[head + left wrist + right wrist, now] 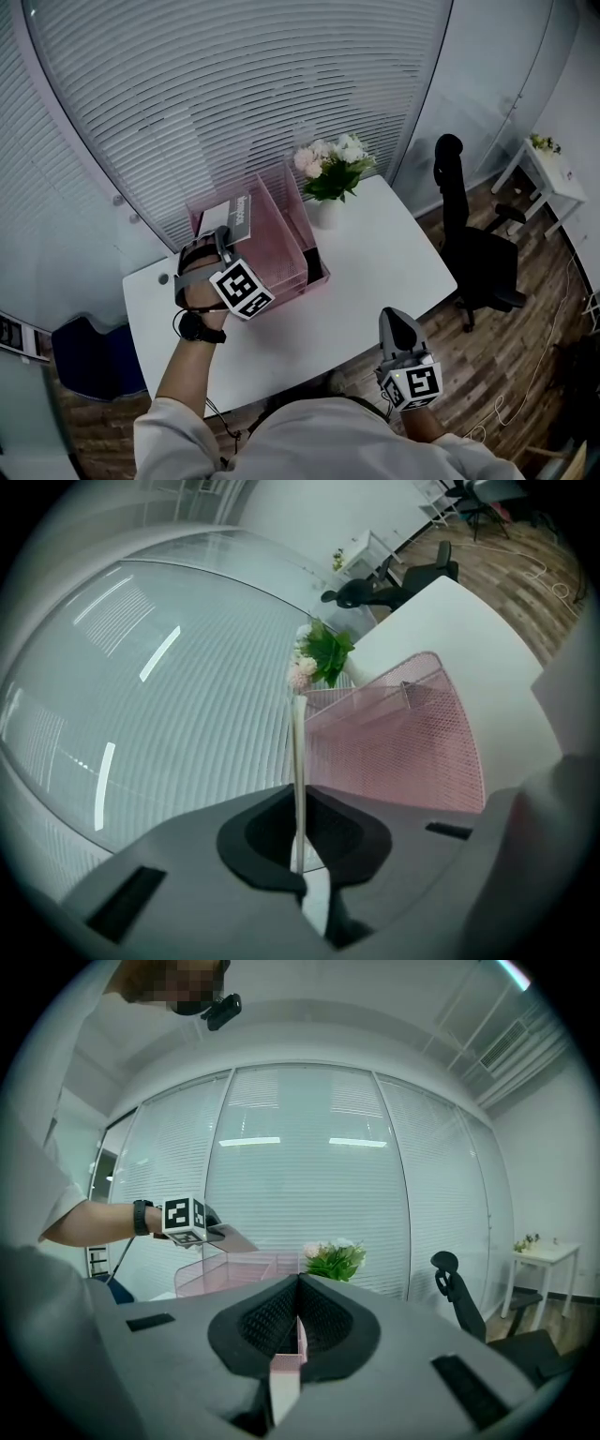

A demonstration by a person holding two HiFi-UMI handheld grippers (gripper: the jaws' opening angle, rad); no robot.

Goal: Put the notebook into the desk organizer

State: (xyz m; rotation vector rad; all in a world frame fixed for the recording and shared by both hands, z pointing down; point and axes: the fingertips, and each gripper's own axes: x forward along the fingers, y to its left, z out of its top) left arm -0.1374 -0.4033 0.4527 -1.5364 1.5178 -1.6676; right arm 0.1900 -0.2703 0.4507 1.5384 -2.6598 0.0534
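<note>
Clamped on the notebook [228,219], the left gripper [223,236] holds it above the pink desk organizer [283,204], centre-left of the head view. Best to square its thin edge with a slot before lowering. Right gripper [396,323], lower right — jaws together, empty.

Grey left gripper [221,236] and grey right gripper [397,323] each bear a white cube [242,290] with black square markers. Black watch [199,328] on the left wrist; white short-sleeved shirt [309,441].
</note>
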